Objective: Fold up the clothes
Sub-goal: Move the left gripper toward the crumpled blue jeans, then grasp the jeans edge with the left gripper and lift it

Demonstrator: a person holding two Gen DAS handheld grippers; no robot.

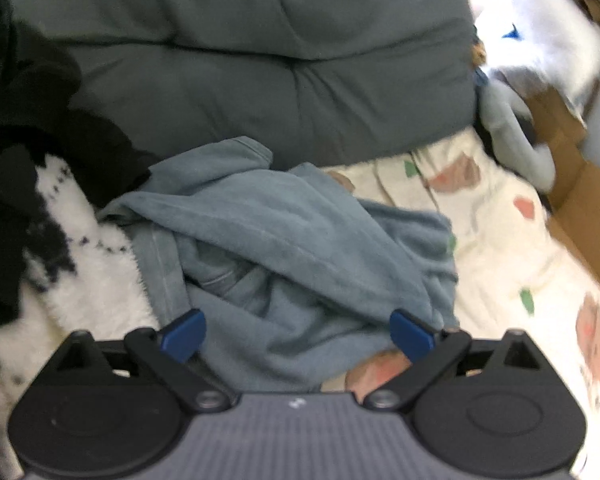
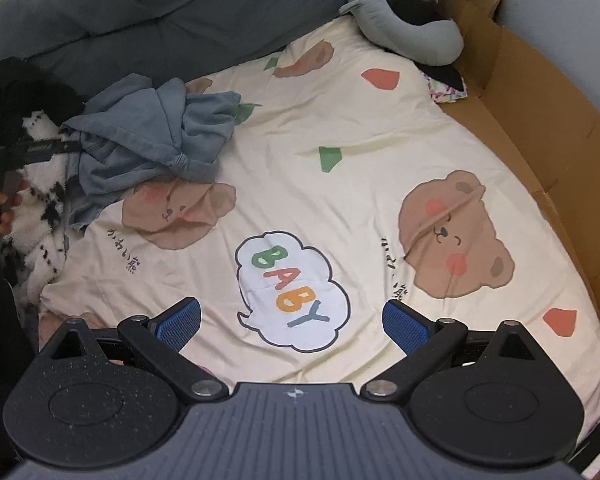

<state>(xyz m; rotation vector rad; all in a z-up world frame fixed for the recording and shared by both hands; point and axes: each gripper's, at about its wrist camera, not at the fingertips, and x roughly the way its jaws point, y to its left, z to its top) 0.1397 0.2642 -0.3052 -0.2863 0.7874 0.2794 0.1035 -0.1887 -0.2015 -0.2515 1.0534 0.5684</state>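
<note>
A crumpled blue-grey garment lies in a heap on the cream bear-print bedsheet. My left gripper hovers open right over its near edge, blue pads spread wide with cloth showing between them. In the right wrist view the same blue-grey garment sits at the far left, well away from my right gripper, which is open above the "BABY" print on the bedsheet and holds nothing. A black and white fluffy garment lies left of the blue one.
A dark grey-green duvet is bunched along the back. A grey neck pillow rests at the far right corner. Brown cardboard lines the bed's right side. A person's hand and the other gripper's body show at the left edge.
</note>
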